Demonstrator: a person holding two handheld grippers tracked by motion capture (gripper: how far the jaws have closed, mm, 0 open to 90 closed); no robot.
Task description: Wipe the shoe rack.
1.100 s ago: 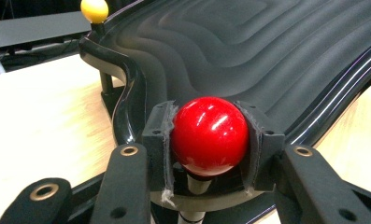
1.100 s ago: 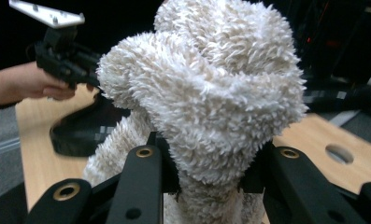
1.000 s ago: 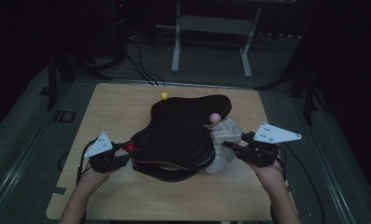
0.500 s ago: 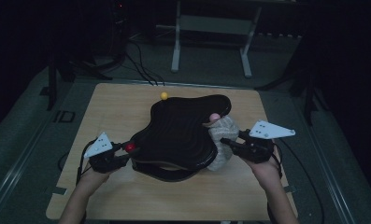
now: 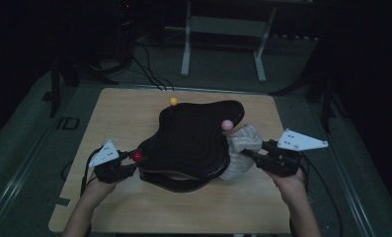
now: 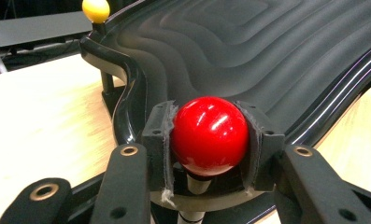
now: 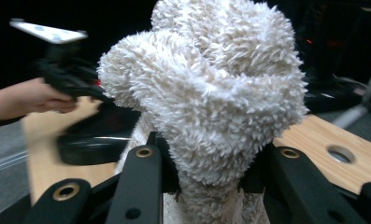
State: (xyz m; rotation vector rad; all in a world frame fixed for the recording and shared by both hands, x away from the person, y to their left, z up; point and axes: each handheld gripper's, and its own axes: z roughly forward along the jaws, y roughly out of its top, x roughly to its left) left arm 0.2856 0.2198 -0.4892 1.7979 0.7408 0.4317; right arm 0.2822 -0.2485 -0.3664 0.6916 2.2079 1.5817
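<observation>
— What does the camera overhead give you?

— The black tray (image 5: 193,143) sits mid-table (image 5: 134,108). My left gripper (image 5: 129,160) meets it at about eight o'clock and is clamped on the red knob (image 5: 137,155). My right gripper (image 5: 248,155) comes in at about three o'clock with the white cloth (image 5: 240,150) bunched against the tray's rim, just below the pink knob (image 5: 226,125). A yellow knob (image 5: 173,101) stands at twelve.

— And along your left jaws?

— Both pads hug the red ball; the ribbed tray surface runs off toward one o'clock. I judge the steadying hold is settled.

— The right jaws?

— They pinch the fluffy cloth at its base, the wad standing up at twelve. I'd say wiping has only reached the right rim; most of the ribbed top looks left to cover, though I can't tell clean from dirty in this light.
</observation>
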